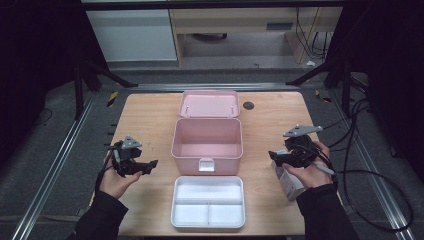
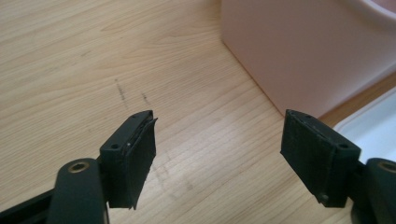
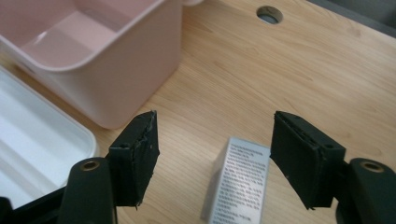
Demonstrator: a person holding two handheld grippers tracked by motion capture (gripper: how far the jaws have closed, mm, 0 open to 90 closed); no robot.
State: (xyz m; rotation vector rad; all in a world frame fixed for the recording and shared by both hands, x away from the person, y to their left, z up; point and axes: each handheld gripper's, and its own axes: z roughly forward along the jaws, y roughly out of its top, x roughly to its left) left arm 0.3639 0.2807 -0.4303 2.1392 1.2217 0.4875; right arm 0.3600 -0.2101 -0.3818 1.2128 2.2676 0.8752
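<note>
An open pink box [image 1: 206,138] stands at the table's middle, its lid [image 1: 209,103] tipped back behind it. A white divided tray [image 1: 208,201] lies in front of it. My left gripper [image 1: 145,166] hovers left of the box, open and holding nothing; its jaws frame bare wood, with the box wall [image 2: 299,51] at upper right. My right gripper [image 1: 274,157] is open to the right of the box, just above a small grey-and-white carton [image 3: 238,184] lying on the wood between its jaws. The same carton [image 1: 288,182] pokes out under the right hand.
The wooden table [image 1: 150,115] has a round cable hole [image 1: 248,105] near its back edge. Black cables [image 1: 360,165] trail off the right side. Dark frame legs and floor surround the table.
</note>
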